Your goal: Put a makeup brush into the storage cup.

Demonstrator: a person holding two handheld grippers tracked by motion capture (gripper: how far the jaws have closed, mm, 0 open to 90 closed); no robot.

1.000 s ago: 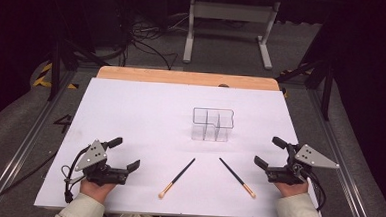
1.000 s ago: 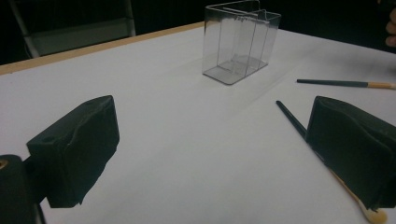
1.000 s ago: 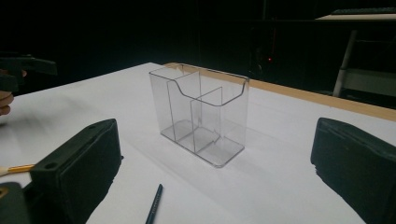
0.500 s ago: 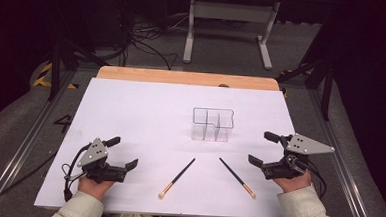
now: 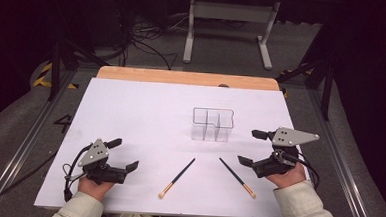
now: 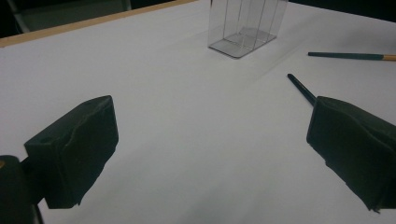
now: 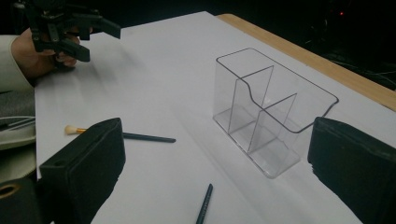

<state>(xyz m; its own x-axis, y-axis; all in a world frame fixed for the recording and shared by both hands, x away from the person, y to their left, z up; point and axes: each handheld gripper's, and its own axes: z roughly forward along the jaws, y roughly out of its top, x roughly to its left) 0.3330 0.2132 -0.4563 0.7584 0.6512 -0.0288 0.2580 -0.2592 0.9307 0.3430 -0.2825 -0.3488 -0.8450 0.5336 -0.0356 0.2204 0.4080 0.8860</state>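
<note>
The right gripper hovers above the white table with jaws spread wide, empty, near the slim dark-handled makeup brush with a tan tip and the clear plastic divided organiser. The left gripper, likewise wide and empty, rests at the near-left, apart from the second dark-handled brush.

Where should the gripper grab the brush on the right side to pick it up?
Probably mid-handle on the right brush, coming straight down with the open right hand-held gripper, jaws across it. It lies flat on the white table, thin and dark, bristles toward the person.
</note>
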